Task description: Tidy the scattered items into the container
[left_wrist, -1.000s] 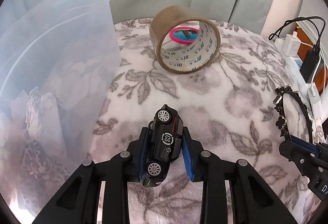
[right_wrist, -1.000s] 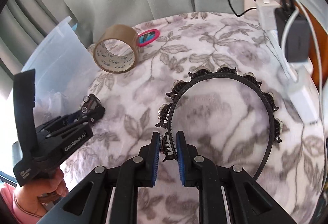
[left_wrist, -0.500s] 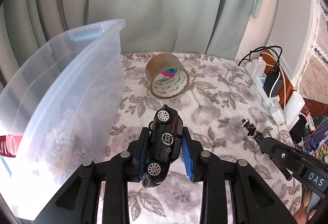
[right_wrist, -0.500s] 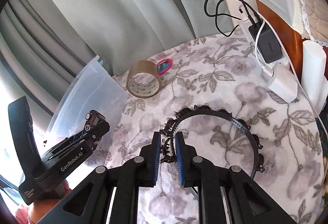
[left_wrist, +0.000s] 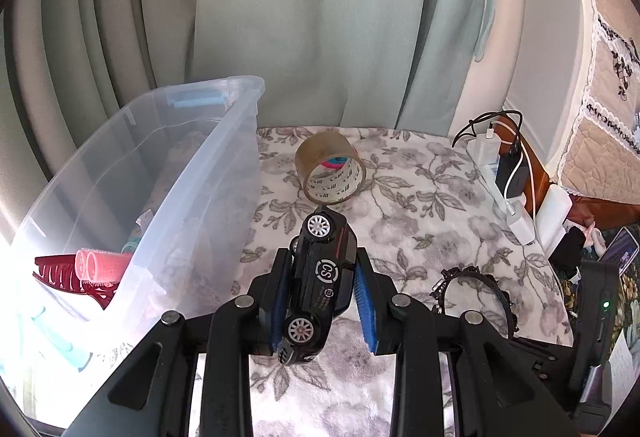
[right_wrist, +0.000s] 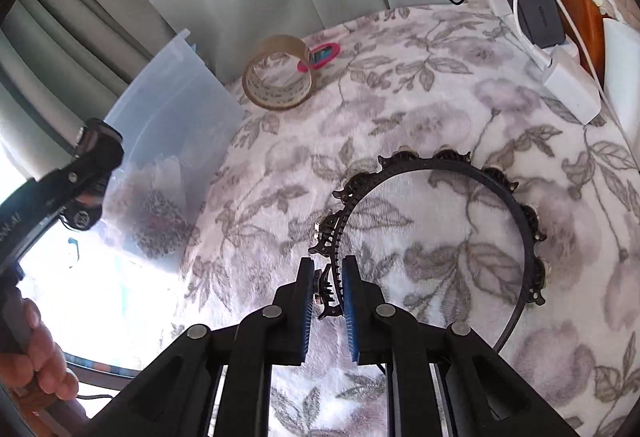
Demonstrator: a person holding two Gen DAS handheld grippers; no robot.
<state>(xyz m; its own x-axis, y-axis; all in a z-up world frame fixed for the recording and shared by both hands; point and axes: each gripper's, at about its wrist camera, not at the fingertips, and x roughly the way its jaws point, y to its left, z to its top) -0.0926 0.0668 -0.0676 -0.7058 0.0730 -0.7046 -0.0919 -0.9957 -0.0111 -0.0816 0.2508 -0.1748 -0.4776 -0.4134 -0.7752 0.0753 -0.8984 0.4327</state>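
Your left gripper (left_wrist: 322, 293): clamped on toy car (left_wrist: 320, 277) — beside clear bin (left_wrist: 192, 165).
Your right gripper (right_wrist: 326, 301): pinching black headband (right_wrist: 516, 209) — above floral cloth (right_wrist: 420, 109).

We see both views lit by strong daylight from the left, which blows out the lower left to white, washing over the clear plastic bin (left_wrist: 168, 173) there. The floral blanket (right_wrist: 420, 97) is bright and evenly lit, with soft shadows. Fisheye bending curves the curtains (left_wrist: 280, 17), corners go black, and focus stays sharp.
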